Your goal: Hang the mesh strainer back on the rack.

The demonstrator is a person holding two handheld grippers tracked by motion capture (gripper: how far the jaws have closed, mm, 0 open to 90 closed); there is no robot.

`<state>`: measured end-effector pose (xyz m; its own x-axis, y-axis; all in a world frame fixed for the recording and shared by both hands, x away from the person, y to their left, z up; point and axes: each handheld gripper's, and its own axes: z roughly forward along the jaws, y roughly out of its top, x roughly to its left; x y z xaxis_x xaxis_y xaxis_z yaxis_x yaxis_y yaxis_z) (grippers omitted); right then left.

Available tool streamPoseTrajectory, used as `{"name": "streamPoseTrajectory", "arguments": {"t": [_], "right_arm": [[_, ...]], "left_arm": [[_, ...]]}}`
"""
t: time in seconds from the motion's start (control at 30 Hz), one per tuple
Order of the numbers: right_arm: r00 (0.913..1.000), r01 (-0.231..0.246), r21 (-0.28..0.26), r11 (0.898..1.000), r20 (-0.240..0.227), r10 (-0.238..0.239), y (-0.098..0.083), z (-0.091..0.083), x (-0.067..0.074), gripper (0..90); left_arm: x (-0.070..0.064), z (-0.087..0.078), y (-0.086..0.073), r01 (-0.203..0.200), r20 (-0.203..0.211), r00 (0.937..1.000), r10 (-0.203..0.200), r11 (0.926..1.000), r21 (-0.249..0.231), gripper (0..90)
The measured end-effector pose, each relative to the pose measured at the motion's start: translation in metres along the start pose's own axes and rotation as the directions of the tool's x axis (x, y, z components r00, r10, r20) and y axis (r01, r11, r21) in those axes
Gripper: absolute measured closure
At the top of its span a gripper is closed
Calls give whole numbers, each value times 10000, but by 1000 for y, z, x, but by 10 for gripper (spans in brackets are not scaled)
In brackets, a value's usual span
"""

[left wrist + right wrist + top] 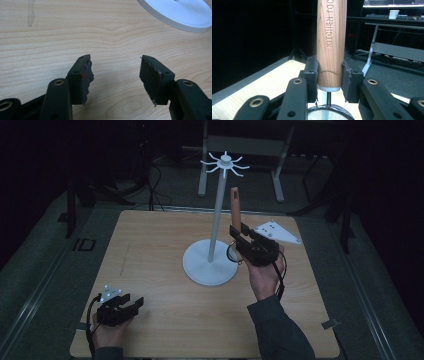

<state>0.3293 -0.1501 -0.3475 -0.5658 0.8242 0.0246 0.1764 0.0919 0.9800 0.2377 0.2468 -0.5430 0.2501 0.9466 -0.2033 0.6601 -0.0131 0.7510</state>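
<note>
Pale wooden table (165, 320) in a dark room, white rack stand (210, 262) at centre. Right gripper (240, 237), at 3 o'clock of the stand's base, clamps a wooden-handled strainer (331, 37), handle upright, mesh bowl below the jaws. Left gripper (115, 75) rests at 7 o'clock, jaws wide apart, nothing between them.

Wooden handle (331, 42) runs off the top edge (strainer mesh (329, 113) cropped below).
</note>
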Motion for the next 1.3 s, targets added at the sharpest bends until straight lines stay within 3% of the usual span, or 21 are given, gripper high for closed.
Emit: {"name": "streamPoseTrajectory", "arguments": {"t": [0.67,1.3], "right_arm": [[9984,-557,-517,9971,-121,551,14,-5,-11,690],[9971,-728,-980,9925,-312,700,27,-5,-16,691]], "left_arm": [[0,0,0,20,-1,10000,-20,10000,2,431],[0,0,1,3,20,10000,-3,10000,30,431]]}}
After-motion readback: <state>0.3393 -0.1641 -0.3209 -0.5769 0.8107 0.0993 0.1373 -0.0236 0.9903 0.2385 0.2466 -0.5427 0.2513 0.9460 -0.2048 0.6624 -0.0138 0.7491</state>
